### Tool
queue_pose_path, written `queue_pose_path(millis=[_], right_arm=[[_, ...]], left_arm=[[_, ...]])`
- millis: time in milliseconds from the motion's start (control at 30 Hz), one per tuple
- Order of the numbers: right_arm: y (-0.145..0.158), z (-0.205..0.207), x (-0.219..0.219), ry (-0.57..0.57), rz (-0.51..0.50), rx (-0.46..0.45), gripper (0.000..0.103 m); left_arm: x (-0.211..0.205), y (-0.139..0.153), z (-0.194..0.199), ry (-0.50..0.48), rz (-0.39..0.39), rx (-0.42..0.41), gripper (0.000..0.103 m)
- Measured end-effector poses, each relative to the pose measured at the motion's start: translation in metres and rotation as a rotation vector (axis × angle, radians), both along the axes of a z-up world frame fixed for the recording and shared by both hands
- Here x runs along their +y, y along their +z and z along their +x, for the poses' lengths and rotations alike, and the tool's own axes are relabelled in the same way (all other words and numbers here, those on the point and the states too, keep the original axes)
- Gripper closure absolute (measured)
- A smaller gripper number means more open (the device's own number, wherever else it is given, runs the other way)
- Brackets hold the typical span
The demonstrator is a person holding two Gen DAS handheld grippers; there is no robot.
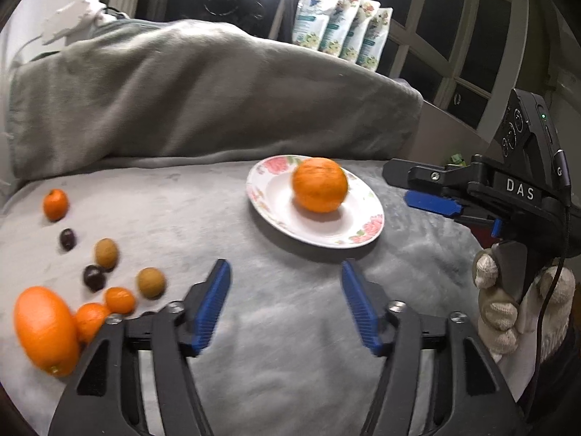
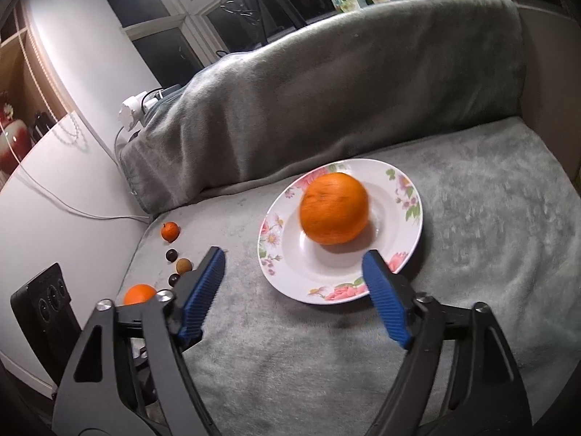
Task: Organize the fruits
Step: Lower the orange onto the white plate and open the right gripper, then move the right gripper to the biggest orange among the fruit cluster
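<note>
**One orange on the plate, the other fruit along the sofa's left edge**

A grey blanket (image 2: 472, 218) covers the sofa seat and its backrest. Near the middle of the seat, close to the backrest, lies a white plate (image 2: 406, 196) with a pink flower rim. One large orange (image 2: 334, 208) sits in the well of the plate, blurred in both views.

The left gripper (image 1: 283, 305) hangs over bare blanket in front of the plate; its blue fingers (image 1: 214, 305) stand apart, released, with nothing between them. The right gripper (image 2: 296, 290) hangs at the plate's near rim; its fingers (image 2: 386, 298) are spread wide and empty, the right one over the rim and the left one over the blanket beside the plate. In the left wrist view a gloved hand (image 1: 508, 305) holds the right gripper's grip.

Along the seat's left edge lies the other fruit: a second big orange (image 1: 45, 328) at the near end, two mandarins (image 1: 120, 299) just beside it, a third (image 1: 55, 204) farther back, two tan round fruits (image 1: 150, 282) and two dark ones (image 1: 93, 277) between them.
</note>
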State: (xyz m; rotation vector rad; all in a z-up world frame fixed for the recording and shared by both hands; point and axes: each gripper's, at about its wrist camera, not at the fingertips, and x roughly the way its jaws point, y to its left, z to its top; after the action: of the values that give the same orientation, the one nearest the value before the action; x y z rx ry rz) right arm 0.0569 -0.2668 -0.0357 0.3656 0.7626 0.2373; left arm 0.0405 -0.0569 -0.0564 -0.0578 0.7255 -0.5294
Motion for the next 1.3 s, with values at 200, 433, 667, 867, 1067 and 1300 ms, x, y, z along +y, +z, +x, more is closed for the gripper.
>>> queue_pose_path(millis=[200,433,667,867,1067,1300], right_arm=[[0.002,0.003,0.017,0.04,-0.021,-0.007,0.014],[0.001,0.008,0.043,0.114,-0.039,-0.004,0.012],[-0.008,0.017,0.079,0.215,-0.043,0.015,0.012],[-0.014,0.024,0.113,0.32,-0.04,0.042,0.012],[-0.022,0.034,0.156,0.443,-0.043,0.08,0.012],[-0.037,0.049,0.198,0.561,-0.005,0.17,0.012]], left_arm=[[0.03,0.005,-0.012,0.082,0.003,-0.019,0.027],[0.067,0.005,-0.018,0.199,0.013,-0.021,0.027],[0.115,-0.005,-0.027,0.318,0.015,0.005,0.027],[0.14,-0.014,-0.031,0.371,0.004,0.028,0.027],[0.155,-0.026,-0.032,0.392,-0.027,0.059,0.027],[0.162,-0.036,-0.028,0.388,-0.073,0.093,0.027]])
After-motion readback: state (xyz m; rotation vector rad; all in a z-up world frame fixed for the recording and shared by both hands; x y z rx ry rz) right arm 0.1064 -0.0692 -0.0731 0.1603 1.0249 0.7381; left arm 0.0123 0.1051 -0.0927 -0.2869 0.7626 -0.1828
